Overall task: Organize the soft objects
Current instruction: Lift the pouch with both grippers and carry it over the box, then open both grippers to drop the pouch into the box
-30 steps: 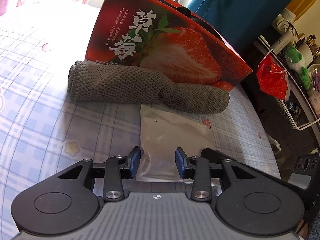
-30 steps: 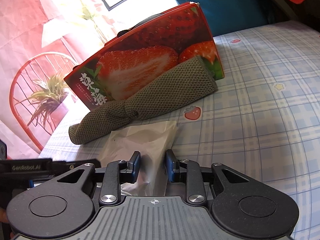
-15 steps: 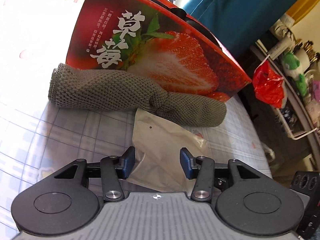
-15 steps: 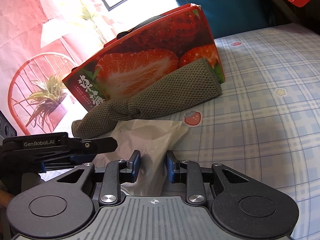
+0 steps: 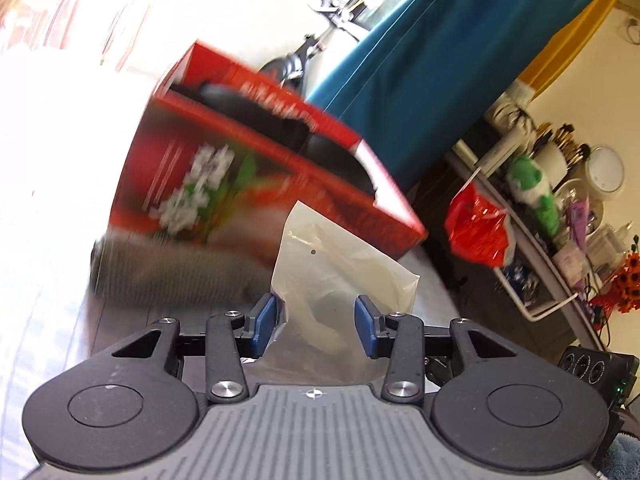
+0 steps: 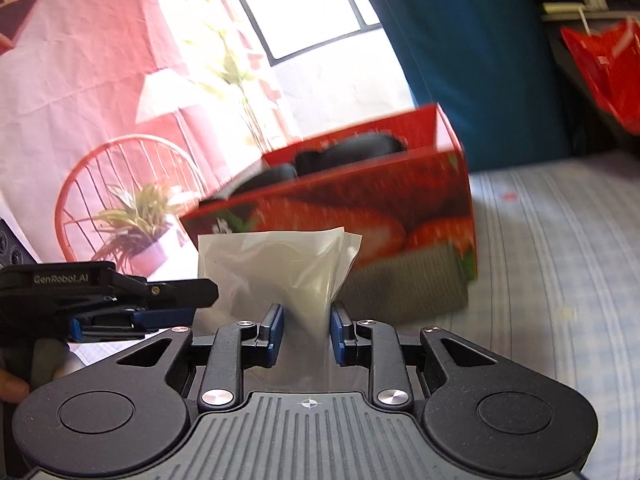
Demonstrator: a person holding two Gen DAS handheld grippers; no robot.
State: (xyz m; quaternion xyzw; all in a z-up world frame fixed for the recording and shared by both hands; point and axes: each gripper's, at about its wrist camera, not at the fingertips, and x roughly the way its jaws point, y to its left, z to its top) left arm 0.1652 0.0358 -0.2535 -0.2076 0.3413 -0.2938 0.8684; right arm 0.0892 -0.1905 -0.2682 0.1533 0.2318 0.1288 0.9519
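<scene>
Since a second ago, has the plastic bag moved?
Yes. The plastic bag has come up off the bed; its top now overlaps the strawberry box, where before it lay below the rolled towel.

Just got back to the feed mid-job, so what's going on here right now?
A person is working a handheld gripper in each hand over a bed with a checked sheet. Both grippers have a clear plastic bag between their jaws: the right gripper pinches its lower part, and the left gripper is closing its wider jaws around it. Behind the bag, a rolled grey knit cloth lies against an open red strawberry box. The bag is not yet in the box.
</scene>
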